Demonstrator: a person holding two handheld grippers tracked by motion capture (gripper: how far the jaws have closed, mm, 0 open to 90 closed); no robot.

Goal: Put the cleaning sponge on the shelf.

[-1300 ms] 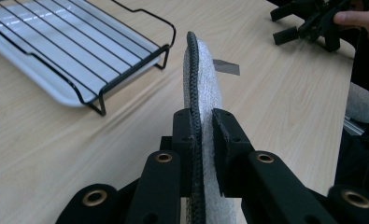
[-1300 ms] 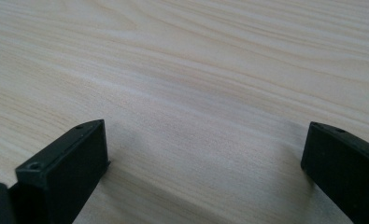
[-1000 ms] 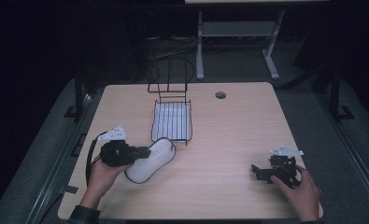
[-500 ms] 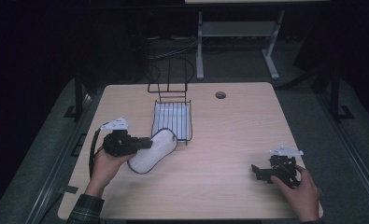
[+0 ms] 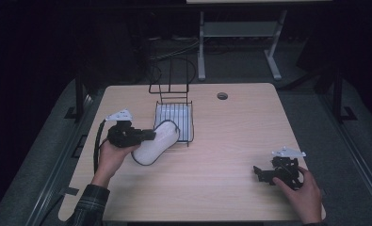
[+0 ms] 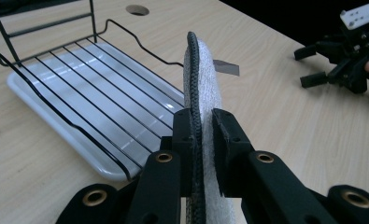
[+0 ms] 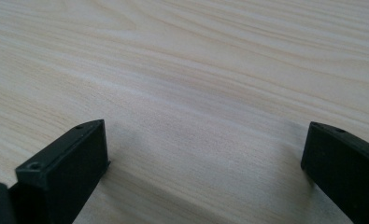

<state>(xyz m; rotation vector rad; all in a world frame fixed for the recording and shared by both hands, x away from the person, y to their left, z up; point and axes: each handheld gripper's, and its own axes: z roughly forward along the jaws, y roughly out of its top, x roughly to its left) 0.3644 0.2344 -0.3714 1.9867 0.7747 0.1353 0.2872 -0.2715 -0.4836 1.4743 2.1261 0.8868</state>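
- Left gripper [image 5: 146, 135] of mine is clamping a white oval pad [image 5: 155, 142] with a dark corded rim; in the left gripper view the jaws are pinching it on edge, one on each face, with the pad [image 6: 202, 88] rising upright between them.
- I am carrying the pad left of center in the high view, its long axis slanting from lower left to upper right, its far tip just at the near left corner of the rack [image 5: 174, 120].
- From the left gripper, the rack is lying up and to the right in the high view; in the left gripper view it [image 6: 86, 93] is filling the upper left, just beside the pad's edge.
- My judgement: the coming move is turning on that gap, since the pad is still outside the rack's wire rim and would need to clear it.
- Rack's wires are sitting over a white tray [image 6: 46, 105], and I am seeing nothing lying in either; a tall wire frame is standing at its far end.
- Right gripper [image 5: 268, 173] is resting on the table [image 5: 230, 136] at lower right, well apart from pad and rack, so my left hand [image 5: 109, 157] is far nearer.
- Jaws of the right gripper are standing wide in the right gripper view, with bare wood between them.
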